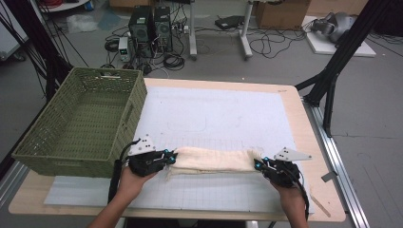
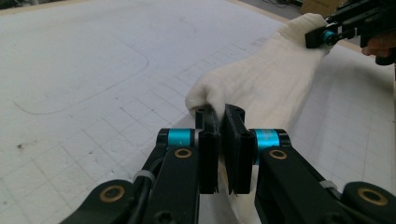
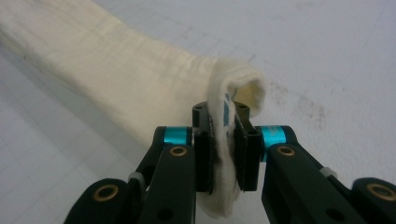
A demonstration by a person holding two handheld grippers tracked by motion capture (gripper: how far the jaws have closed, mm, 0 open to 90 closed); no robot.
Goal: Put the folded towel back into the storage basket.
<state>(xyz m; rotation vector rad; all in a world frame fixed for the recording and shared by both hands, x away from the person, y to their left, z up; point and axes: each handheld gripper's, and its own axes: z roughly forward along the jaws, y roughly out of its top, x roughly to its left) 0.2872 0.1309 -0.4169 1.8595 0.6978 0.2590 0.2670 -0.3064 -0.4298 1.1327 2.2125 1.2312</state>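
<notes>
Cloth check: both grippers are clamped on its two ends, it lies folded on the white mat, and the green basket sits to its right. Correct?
Not quite. The green basket sits left of the cloth, as the high view shows. The left gripper and right gripper do clamp its ends on the white mat.

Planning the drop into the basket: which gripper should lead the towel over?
Left, probably. The left gripper is shut on the towel end nearest the green basket, which stands beside it. The right gripper clamps the far end and would likely follow.

High view overlooks the table (image 1: 294, 102); both close gripper views share the towel (image 2: 275, 79).
</notes>
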